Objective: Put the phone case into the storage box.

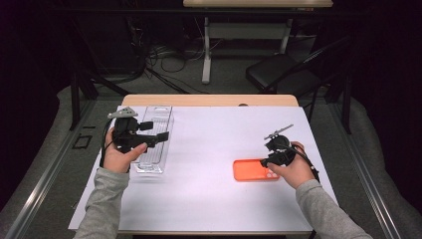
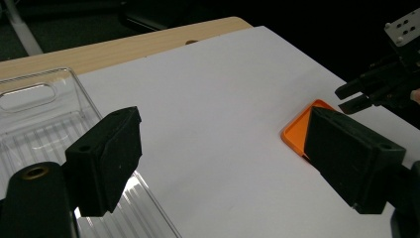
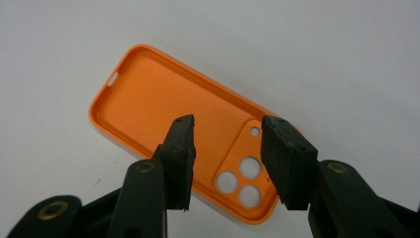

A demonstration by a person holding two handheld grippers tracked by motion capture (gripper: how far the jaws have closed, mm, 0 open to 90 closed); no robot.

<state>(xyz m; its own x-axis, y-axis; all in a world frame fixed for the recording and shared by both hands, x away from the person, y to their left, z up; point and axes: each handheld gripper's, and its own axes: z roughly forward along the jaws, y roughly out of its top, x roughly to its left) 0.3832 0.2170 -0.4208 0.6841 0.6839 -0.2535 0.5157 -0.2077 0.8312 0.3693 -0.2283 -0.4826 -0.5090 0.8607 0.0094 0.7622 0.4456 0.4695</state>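
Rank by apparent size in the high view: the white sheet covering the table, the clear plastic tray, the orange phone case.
1. White sheet covering the table, by far the largest.
2. Clear plastic tray, long and narrow, partly hidden by the left tongs.
3. Orange phone case, smallest, its right end under the right tongs.

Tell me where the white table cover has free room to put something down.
The wide middle of the white table cover, between the clear plastic tray and the orange phone case, is bare, as is the near edge. It is crowded around the right gripper over the case.
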